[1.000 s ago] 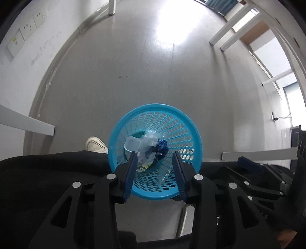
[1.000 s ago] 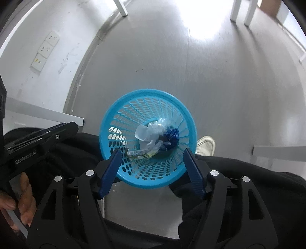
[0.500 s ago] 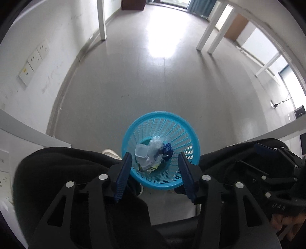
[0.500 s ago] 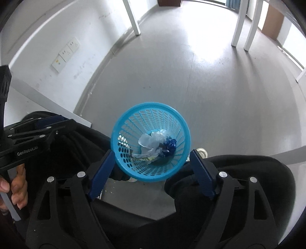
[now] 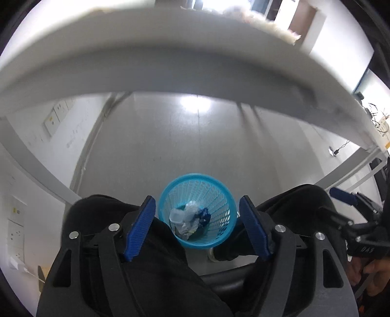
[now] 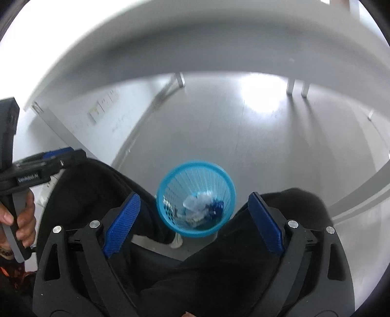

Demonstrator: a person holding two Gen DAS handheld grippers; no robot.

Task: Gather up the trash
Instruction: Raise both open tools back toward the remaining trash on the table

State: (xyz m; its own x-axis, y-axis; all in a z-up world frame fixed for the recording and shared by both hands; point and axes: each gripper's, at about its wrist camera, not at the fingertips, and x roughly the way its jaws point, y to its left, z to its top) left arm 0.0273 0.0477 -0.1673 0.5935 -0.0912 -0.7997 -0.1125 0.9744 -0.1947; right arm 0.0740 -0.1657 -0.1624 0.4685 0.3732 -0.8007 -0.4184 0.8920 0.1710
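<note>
1. Grey floor (image 5: 195, 136) fills the middle of both wrist views, and a broad white tabletop edge (image 5: 170, 65) now arcs across the top, where a second ago only open floor showed.

2. Both grippers have pulled up and away: the round blue perforated plastic waste basket (image 5: 196, 210) looks much smaller than before, standing on the floor between the person's black-trousered knees (image 5: 107, 219).

3. Left gripper (image 5: 196, 229): its jaws are opening, blue pads well apart, nothing between them. The basket sits far below, framed in the gap but untouched.

4. Right gripper (image 6: 195, 222): also opening, spread wider than the left, and empty. In this blurred view the basket (image 6: 196, 198) again lies beyond the fingers, well clear of both pads.

5. Crumpled clear plastic and a dark blue wrapper (image 5: 192, 219) lie at the bottom of the basket.

6. My read: that drop is done, and both hands are heading back up toward the table for more trash. What remains on top, I cannot tell; only a fuzzy pale lump (image 5: 268, 23) shows at its far right edge.
</note>
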